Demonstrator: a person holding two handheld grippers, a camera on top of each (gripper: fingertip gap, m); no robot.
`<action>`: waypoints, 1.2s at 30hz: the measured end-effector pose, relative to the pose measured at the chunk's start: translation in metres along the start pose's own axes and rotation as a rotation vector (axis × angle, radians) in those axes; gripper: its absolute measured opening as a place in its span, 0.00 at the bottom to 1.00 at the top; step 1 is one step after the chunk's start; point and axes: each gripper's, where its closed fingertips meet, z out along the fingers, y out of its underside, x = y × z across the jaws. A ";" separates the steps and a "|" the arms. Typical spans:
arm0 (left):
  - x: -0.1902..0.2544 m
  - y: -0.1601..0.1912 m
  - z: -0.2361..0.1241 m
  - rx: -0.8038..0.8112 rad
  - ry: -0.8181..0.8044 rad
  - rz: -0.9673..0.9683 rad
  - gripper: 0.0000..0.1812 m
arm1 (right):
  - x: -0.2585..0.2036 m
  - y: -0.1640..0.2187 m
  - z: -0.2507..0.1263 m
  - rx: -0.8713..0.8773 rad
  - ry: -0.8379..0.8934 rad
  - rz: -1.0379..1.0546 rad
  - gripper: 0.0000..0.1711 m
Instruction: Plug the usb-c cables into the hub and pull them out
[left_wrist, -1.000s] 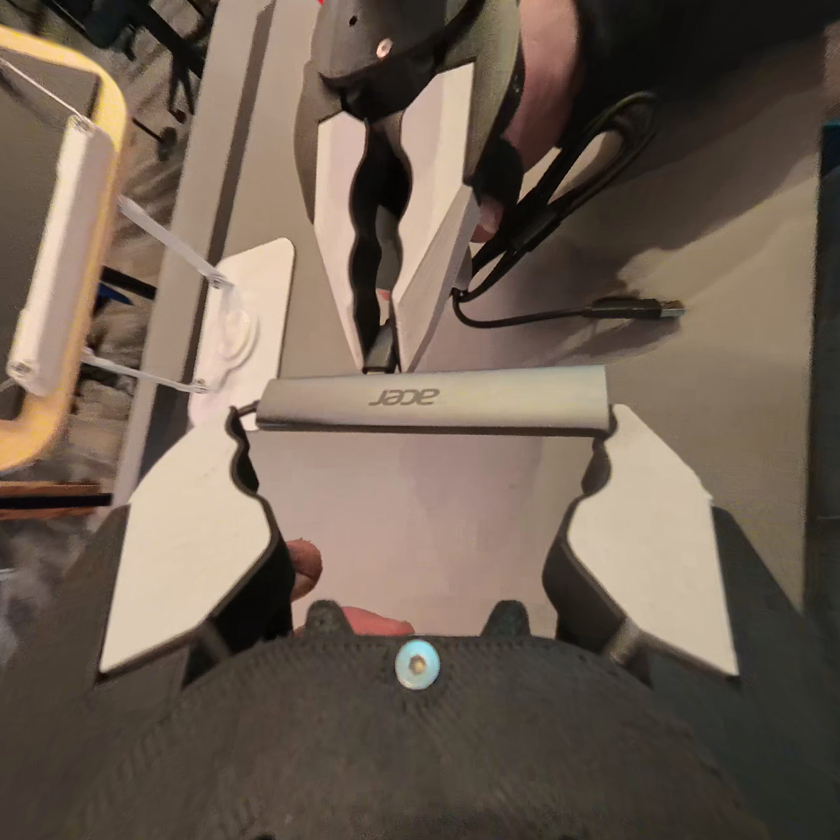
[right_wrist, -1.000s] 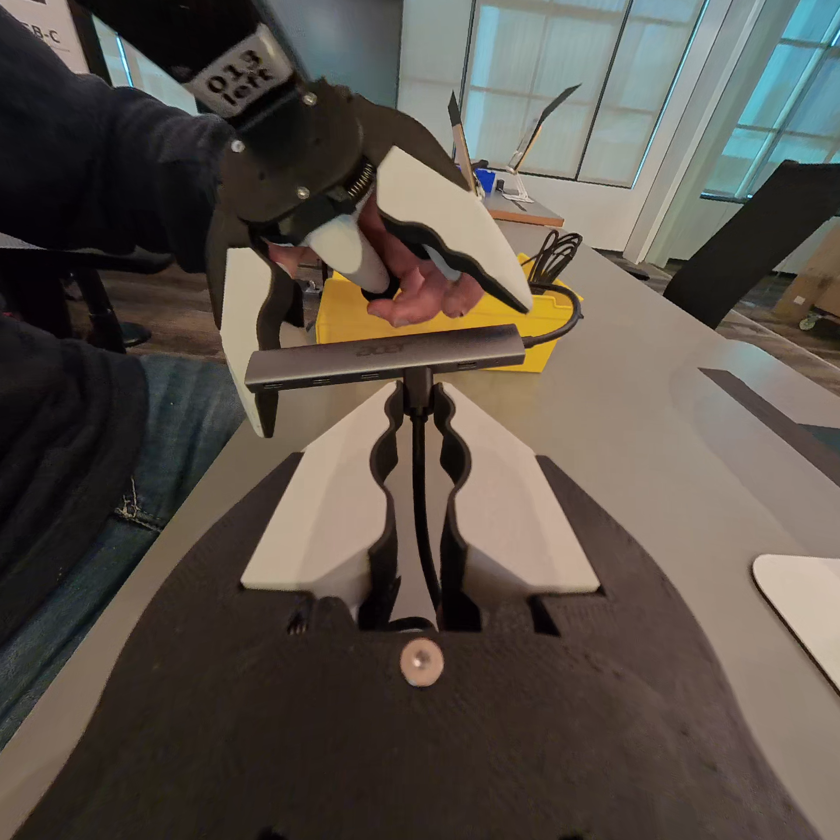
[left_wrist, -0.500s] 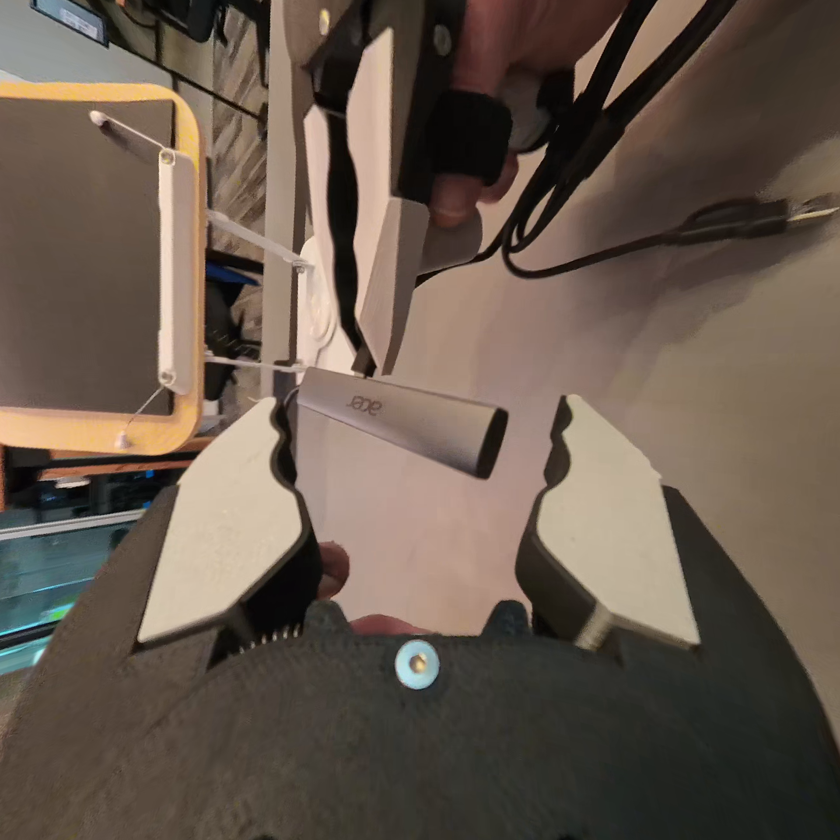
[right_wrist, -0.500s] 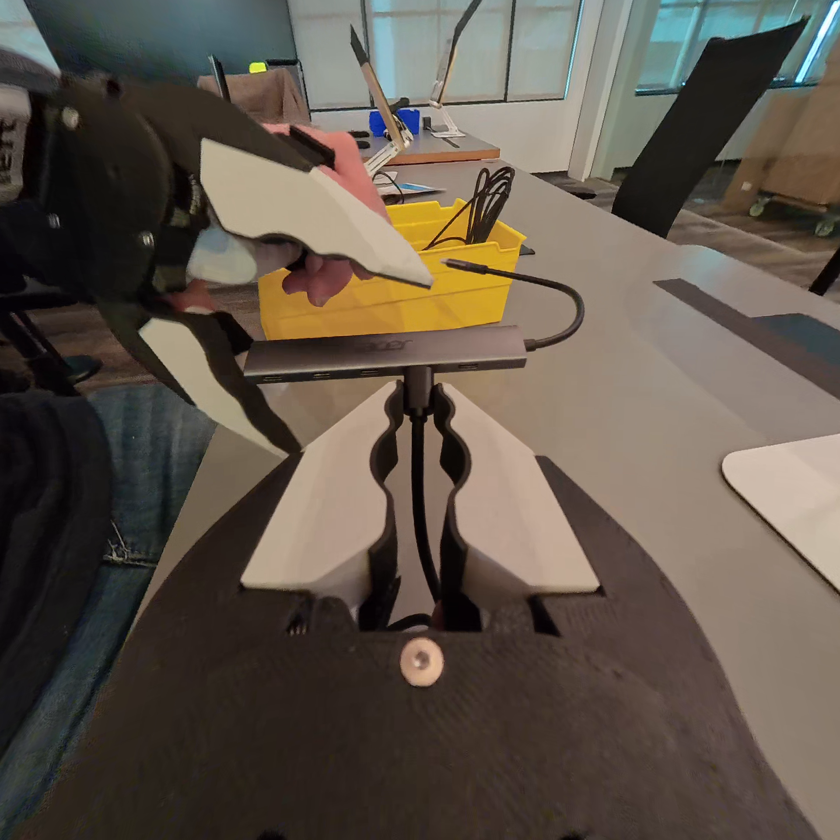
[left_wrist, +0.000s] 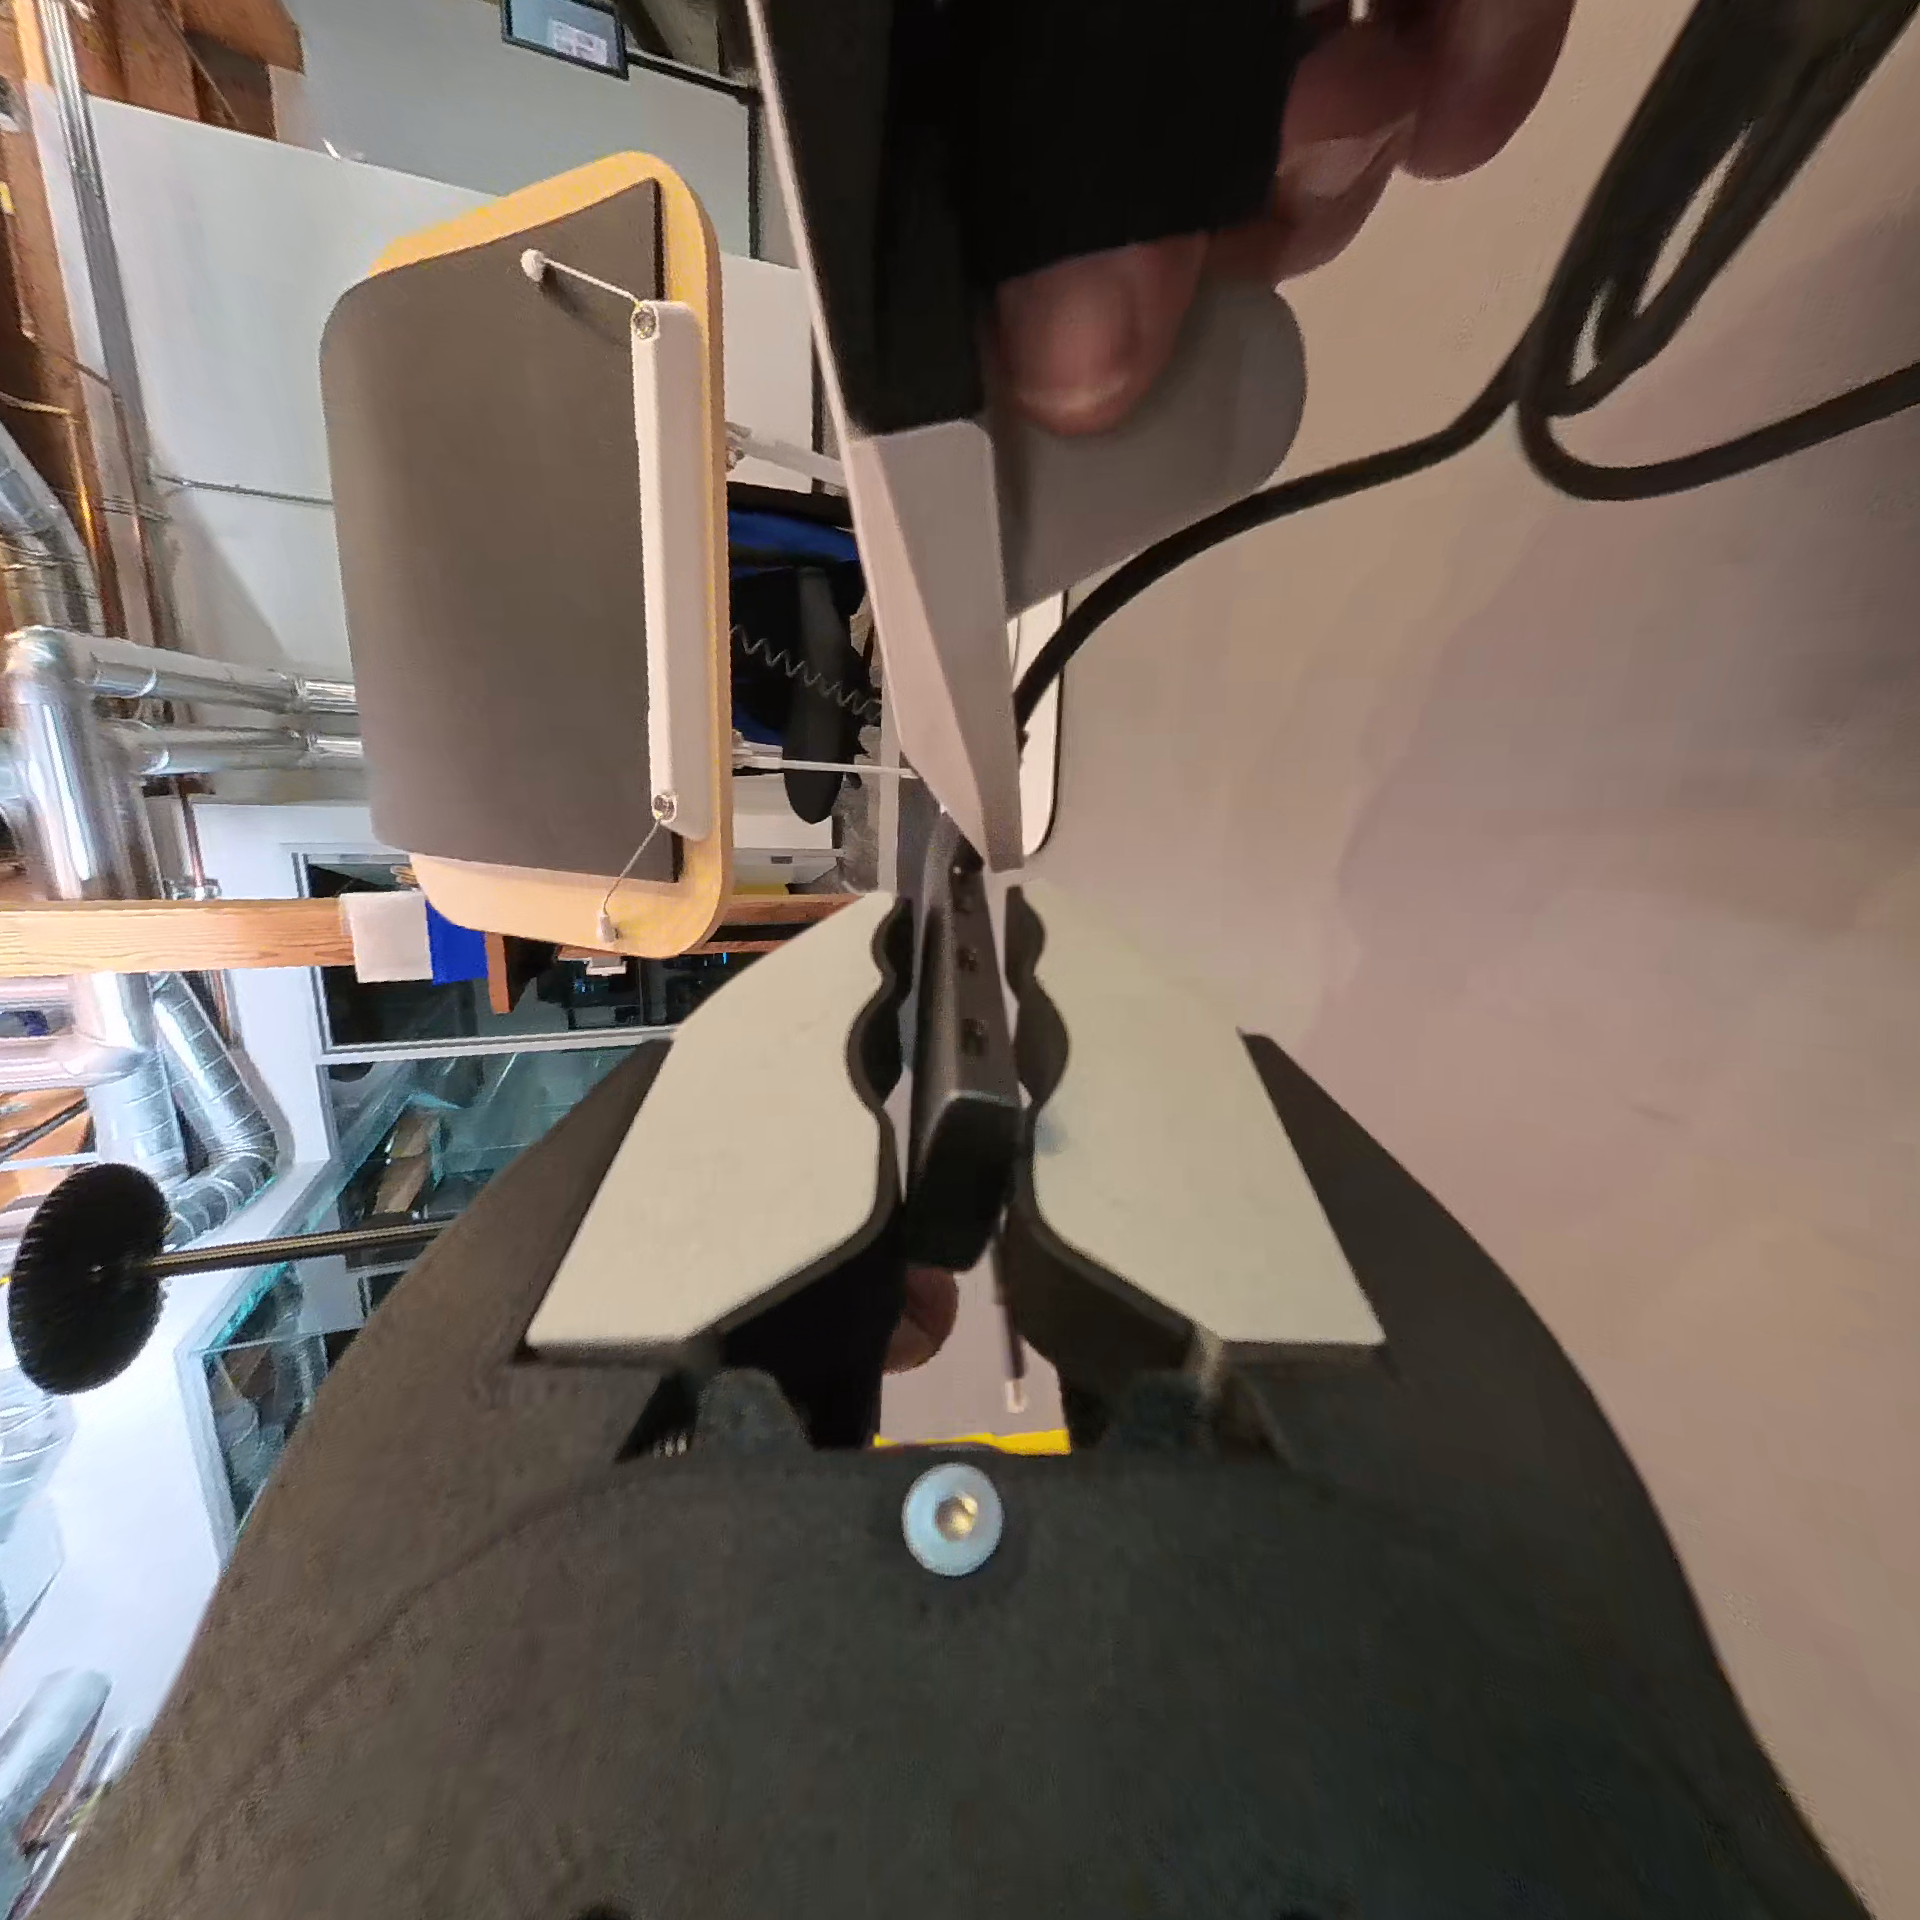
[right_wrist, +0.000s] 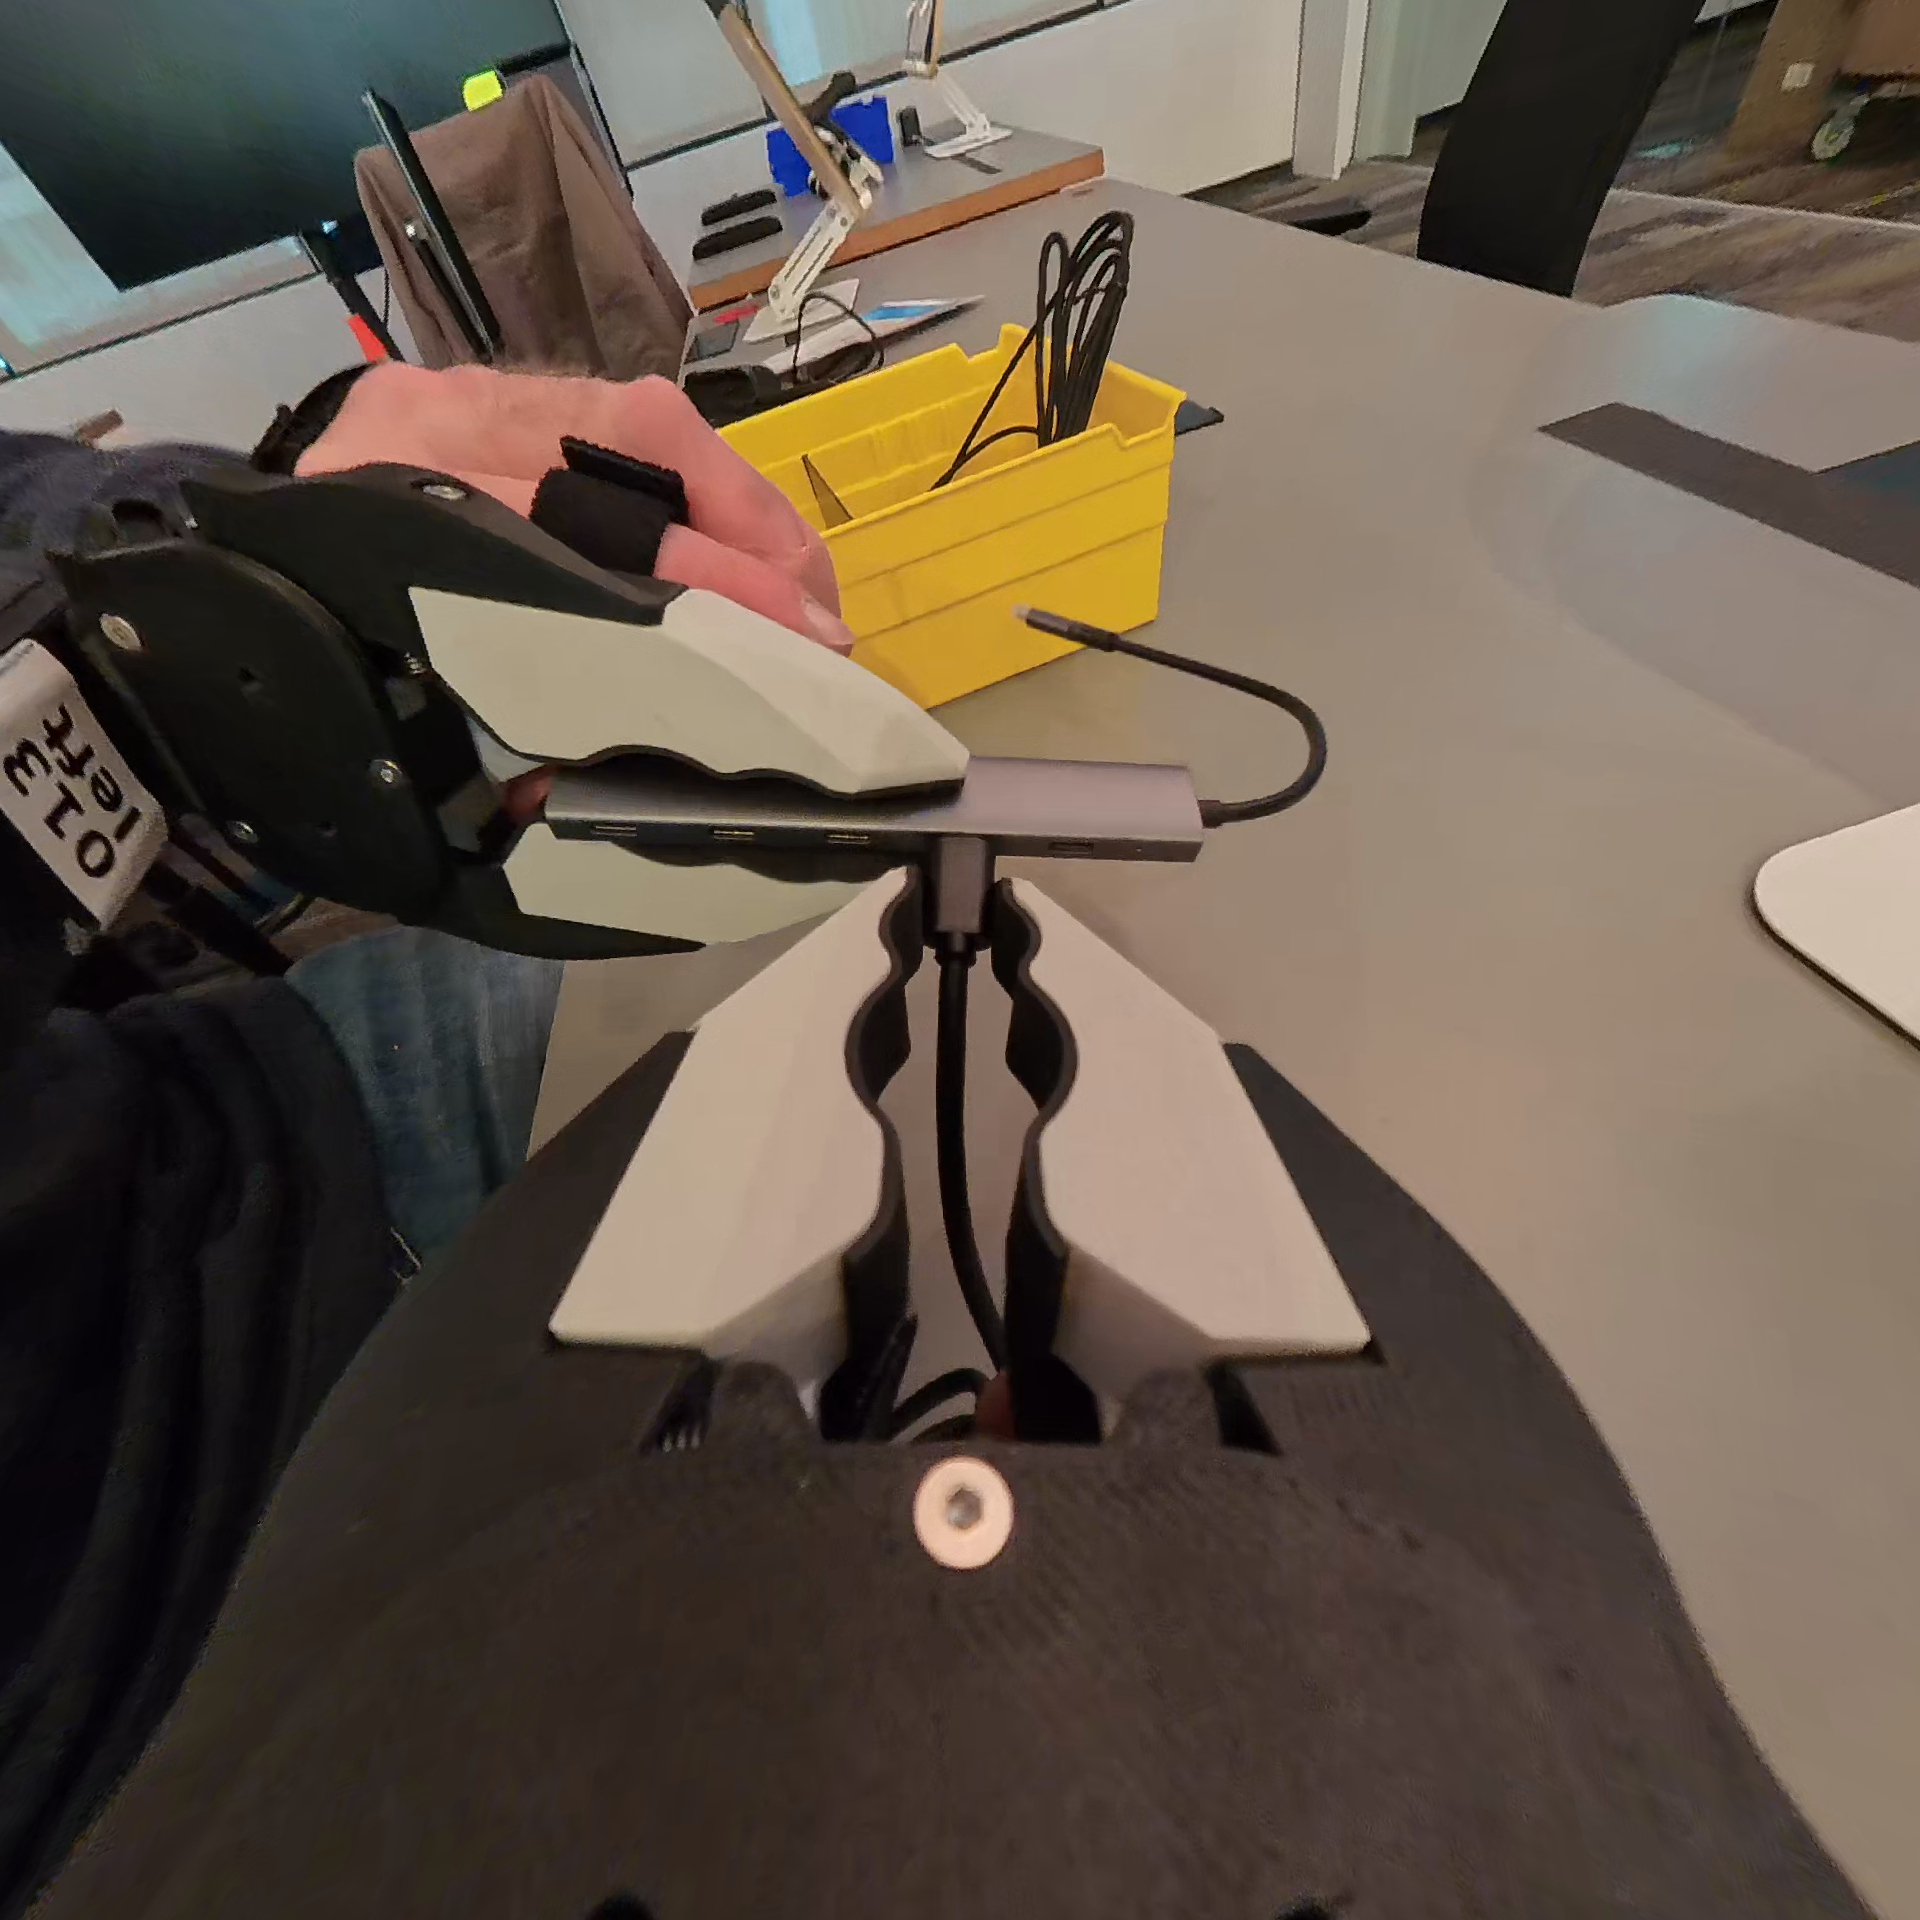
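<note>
The grey hub (right_wrist: 1081, 800) is held level above the table, its port edge facing the right wrist view. My left gripper (right_wrist: 925, 821) comes in from the left and is shut flat on the hub's left half. In the left wrist view my left gripper (left_wrist: 958, 914) clamps the hub (left_wrist: 961, 1049), which shows end-on. My right gripper (right_wrist: 958, 894) is shut on the black usb-c cable plug (right_wrist: 961, 868), which sits in a port on the hub's near edge. The cable (right_wrist: 961, 1122) runs back between the fingers. The hub's own short lead (right_wrist: 1283, 727) curls away with its end free.
A yellow bin (right_wrist: 997, 561) with coiled black cables (right_wrist: 1081, 301) stands behind the hub on the grey table (right_wrist: 1507, 1039). A white pad (right_wrist: 1849, 914) lies at the right edge. In the left wrist view a wood-rimmed dark panel (left_wrist: 520, 561) is at left and loose black cable (left_wrist: 1247, 520) at right. Less than 4 cm separates the two grippers' tips.
My left gripper was open around the hub; it has turned and shut on the hub. My right gripper has stayed shut on the plugged-in cable.
</note>
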 end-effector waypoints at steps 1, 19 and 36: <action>-0.001 0.001 0.001 -0.004 -0.011 0.007 0.08 | 0.001 -0.001 -0.001 0.007 0.003 0.008 0.05; -0.016 -0.004 -0.005 0.072 -0.125 -0.103 0.07 | -0.007 -0.020 -0.012 0.141 0.001 -0.010 0.06; -0.015 -0.019 -0.008 0.184 -0.139 -0.018 0.06 | -0.042 -0.020 -0.009 0.080 -0.215 0.038 0.05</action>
